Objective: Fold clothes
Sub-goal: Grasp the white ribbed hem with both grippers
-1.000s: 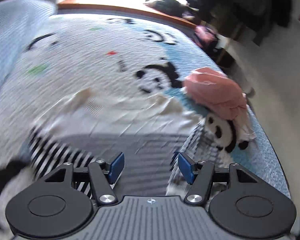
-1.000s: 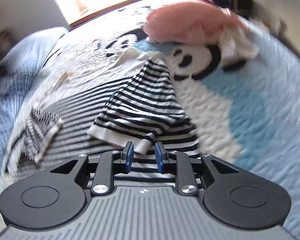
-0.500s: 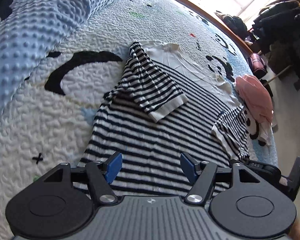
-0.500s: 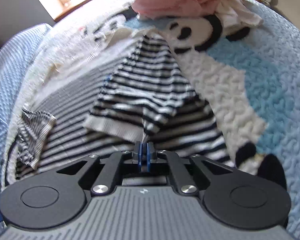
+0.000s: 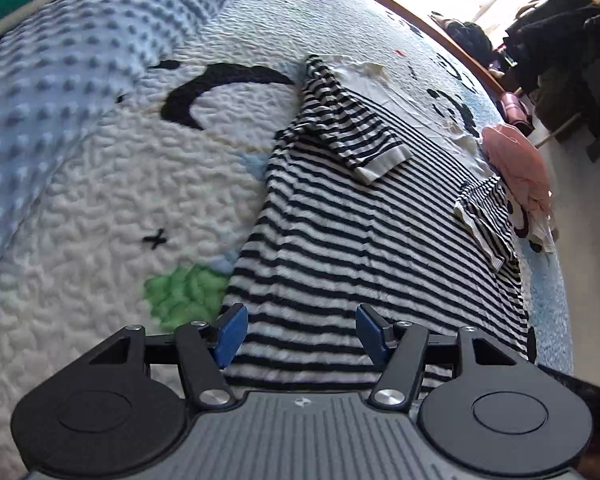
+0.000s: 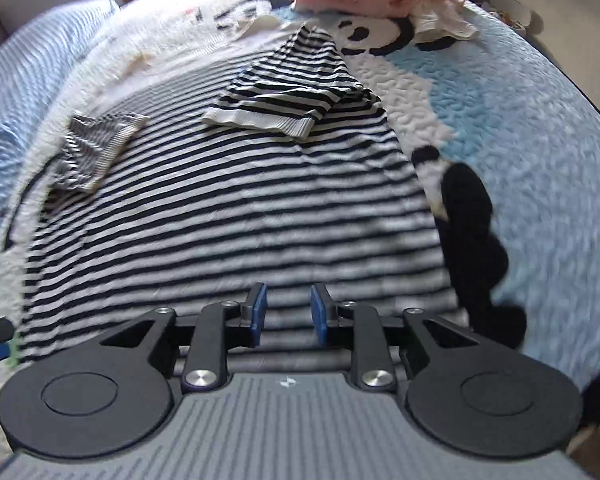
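left wrist: one striped shirt [image 5: 364, 240], two sleeves folded inward.

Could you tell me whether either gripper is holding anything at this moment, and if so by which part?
Nothing is held. The left gripper and right gripper are both open above the hem end of the striped shirt, no fabric between the fingers.

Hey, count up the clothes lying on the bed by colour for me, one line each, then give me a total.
Black-and-white striped shirt: 1
Pink garment: 1
White garment under the pink one: 1, as far as shows
Total: 3 on the bedspread. The dark clothes off the bed are not counted.
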`<state>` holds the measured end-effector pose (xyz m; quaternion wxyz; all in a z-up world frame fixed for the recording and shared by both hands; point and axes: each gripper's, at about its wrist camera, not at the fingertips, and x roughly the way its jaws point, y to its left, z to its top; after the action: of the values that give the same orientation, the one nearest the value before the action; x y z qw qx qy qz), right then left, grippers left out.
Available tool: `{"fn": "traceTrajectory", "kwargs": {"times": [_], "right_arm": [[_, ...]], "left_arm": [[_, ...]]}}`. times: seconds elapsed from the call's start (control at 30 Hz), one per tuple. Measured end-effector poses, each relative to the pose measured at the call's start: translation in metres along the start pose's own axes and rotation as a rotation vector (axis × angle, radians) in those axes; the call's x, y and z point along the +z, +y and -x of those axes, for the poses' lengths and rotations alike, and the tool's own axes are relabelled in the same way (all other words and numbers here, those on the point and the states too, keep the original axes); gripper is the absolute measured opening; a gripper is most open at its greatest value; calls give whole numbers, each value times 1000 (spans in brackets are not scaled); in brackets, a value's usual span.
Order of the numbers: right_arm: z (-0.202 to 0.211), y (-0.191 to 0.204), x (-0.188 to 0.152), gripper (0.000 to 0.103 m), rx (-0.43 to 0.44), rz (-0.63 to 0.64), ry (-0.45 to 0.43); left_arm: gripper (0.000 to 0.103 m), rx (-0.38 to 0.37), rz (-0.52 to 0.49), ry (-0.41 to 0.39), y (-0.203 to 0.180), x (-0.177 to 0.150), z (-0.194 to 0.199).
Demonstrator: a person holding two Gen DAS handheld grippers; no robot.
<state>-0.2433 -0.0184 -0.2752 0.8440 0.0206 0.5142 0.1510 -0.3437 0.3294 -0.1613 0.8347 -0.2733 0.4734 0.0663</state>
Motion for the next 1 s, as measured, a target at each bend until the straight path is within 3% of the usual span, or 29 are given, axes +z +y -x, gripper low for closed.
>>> {"fn": "traceTrajectory", "kwargs": {"times": [0.23, 0.33, 0.4, 0.43, 0.6, 0.77, 0.9, 1.0], "right_arm": [[34, -11, -43, 31, 53, 26, 51], [40, -3, -56, 31, 77, 88, 61], [38, 6, -60, 33, 101, 108, 64], [35, 12, -60, 33, 112, 124, 60], [13, 52, -50, 31, 178, 221, 49], [-4, 79, -52, 32, 134, 247, 89], [-6, 93, -62, 43, 72, 290, 89], [-8, 104, -65, 44, 1, 281, 101]], "left_arm": [[55, 54, -22, 75, 24, -23, 13], [44, 56, -34, 96, 25, -31, 10], [27, 64, -64, 119, 21, -34, 4], [24, 78, -87, 132, 17, -35, 0], [19, 124, -171, 194, 9, -31, -10], [20, 100, -233, 286, 12, -18, -19], [20, 59, -264, 352, 17, -9, -28], [20, 9, -276, 404, 24, -1, -34]]}}
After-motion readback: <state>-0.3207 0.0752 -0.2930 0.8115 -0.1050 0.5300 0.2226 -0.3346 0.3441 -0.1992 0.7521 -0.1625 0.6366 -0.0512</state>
